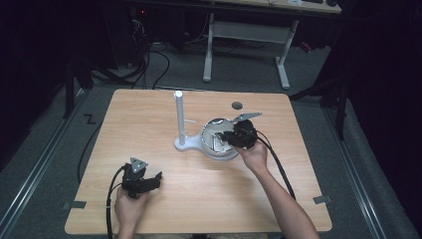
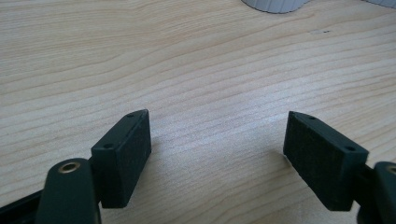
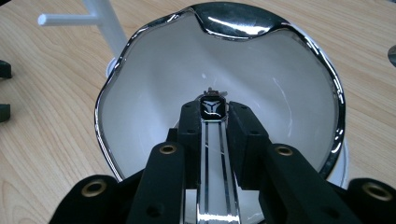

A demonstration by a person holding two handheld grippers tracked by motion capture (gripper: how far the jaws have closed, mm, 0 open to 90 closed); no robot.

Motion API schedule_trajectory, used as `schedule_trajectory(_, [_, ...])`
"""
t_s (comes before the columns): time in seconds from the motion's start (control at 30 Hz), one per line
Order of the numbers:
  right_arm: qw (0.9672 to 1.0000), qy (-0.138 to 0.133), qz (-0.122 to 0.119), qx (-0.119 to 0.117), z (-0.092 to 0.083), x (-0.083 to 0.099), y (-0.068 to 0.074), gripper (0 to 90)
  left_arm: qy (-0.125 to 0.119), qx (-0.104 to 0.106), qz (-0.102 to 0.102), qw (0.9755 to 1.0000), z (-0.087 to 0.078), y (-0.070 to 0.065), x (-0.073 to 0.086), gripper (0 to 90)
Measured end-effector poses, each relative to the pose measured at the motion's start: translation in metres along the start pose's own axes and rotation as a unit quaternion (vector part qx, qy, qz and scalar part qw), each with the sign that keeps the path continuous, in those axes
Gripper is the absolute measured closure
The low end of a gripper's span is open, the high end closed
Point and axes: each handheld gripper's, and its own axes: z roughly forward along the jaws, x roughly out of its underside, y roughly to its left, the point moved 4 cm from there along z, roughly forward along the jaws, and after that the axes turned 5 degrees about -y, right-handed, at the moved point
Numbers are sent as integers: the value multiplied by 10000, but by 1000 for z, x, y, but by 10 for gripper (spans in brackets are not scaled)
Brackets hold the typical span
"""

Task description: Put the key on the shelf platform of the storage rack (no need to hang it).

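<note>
The right gripper (image 3: pixel 212 122) clamps what looks like a shiny metal clip (image 3: pixel 213 140) over the white bowl (image 3: pixel 154 84); the left gripper (image 2: pixel 217 154), nearer, has jaws wide apart, holding nothing.

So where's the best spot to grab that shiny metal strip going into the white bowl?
Probably along its flat straight shank, as the right tool does now: pads squeezing the two narrow edges just behind the dark-tipped end of the metal strip. Come from above the bowl's open mouth, lengthwise along the strip, since the wavy chrome rim blocks a sideways approach.
</note>
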Motion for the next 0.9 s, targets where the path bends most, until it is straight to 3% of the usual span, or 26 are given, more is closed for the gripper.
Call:
schedule_trajectory(0.57, [9999, 98, 14, 93, 12, 5, 1, 752, 0, 24, 29, 10000, 0, 0, 0, 237])
schedule_trajectory(0.73, [9999, 63, 79, 72, 11, 5, 1, 683, 2, 29, 34, 10000, 0, 0, 0, 237])
schedule_trajectory(0.9, [10000, 9, -6, 58, 7, 5, 2, 628, 4, 25, 27, 10000, 0, 0, 0, 237])
